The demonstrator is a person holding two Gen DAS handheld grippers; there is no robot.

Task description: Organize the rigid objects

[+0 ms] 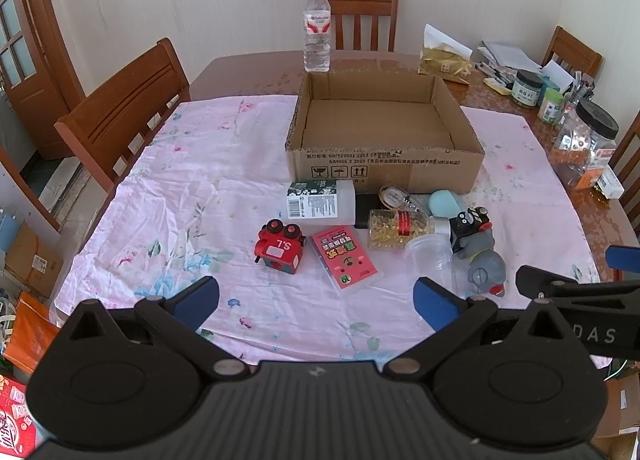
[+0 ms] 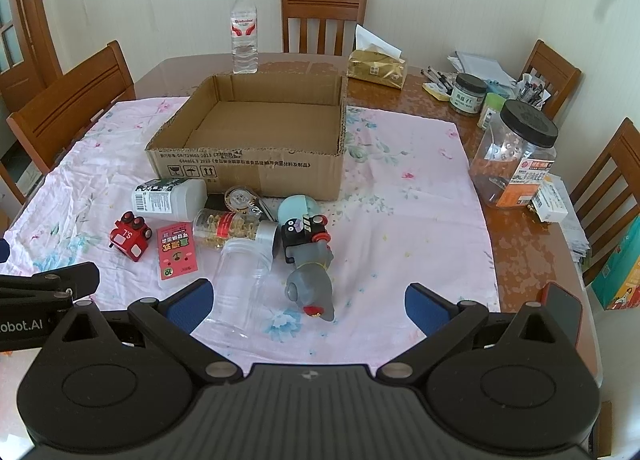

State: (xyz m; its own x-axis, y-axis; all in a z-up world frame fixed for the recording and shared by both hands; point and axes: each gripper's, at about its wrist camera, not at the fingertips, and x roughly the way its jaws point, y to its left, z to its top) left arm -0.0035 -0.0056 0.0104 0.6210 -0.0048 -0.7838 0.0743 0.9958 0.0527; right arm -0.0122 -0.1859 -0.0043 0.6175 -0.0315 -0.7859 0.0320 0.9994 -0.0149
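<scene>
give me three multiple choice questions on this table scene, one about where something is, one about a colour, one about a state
1. Where does the water bottle stand?
A. inside the cardboard box
B. behind the cardboard box, on bare table
C. on a chair

2. What colour is the toy truck marked S.L?
A. red
B. green
C. yellow

3. What state is the left tool in?
A. shut on the pink card
B. shut on nothing
C. open, holding nothing

Answers:
1 B: the bottle stands upright on the wood beyond the box's far wall.
2 A: its body is red with black wheels.
3 C: its blue pads stand wide apart with only cloth between.
</scene>
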